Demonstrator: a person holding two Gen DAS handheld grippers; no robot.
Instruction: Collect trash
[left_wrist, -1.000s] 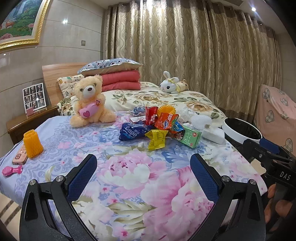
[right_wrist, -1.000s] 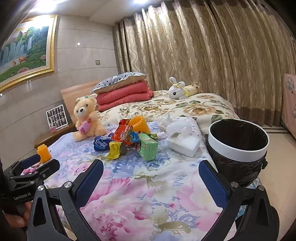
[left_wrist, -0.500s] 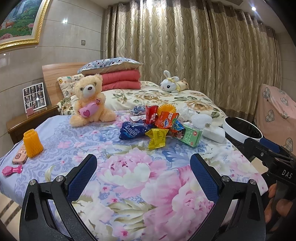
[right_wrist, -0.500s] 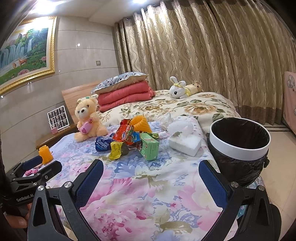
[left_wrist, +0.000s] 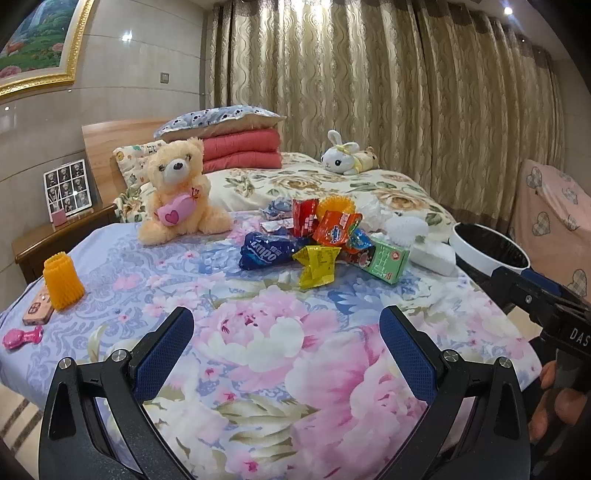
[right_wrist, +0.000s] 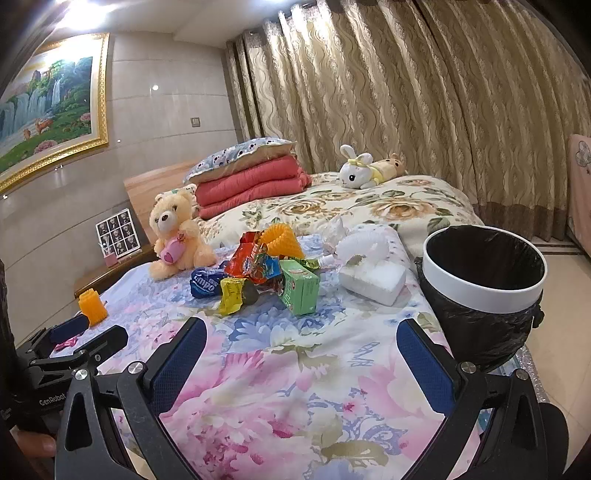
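A heap of trash lies mid-bed: a blue wrapper (left_wrist: 267, 251), a yellow wrapper (left_wrist: 317, 264), an orange snack bag (left_wrist: 336, 229), a red packet (left_wrist: 304, 216) and a green carton (left_wrist: 384, 258). The carton (right_wrist: 300, 287) and yellow wrapper (right_wrist: 232, 291) also show in the right wrist view. A white bin with a black liner (right_wrist: 484, 273) stands at the bed's right edge. My left gripper (left_wrist: 286, 345) is open and empty, well short of the heap. My right gripper (right_wrist: 301, 354) is open and empty, left of the bin.
A teddy bear (left_wrist: 177, 195) sits left of the heap. A white foam block (right_wrist: 371, 282) and crumpled white tissue (right_wrist: 364, 245) lie right of it. An orange foam net (left_wrist: 62, 282), a phone (left_wrist: 37, 306) and a pink toy (left_wrist: 22, 338) lie at the left edge.
Both grippers have edged slightly forward toward the heap. Both stay open.
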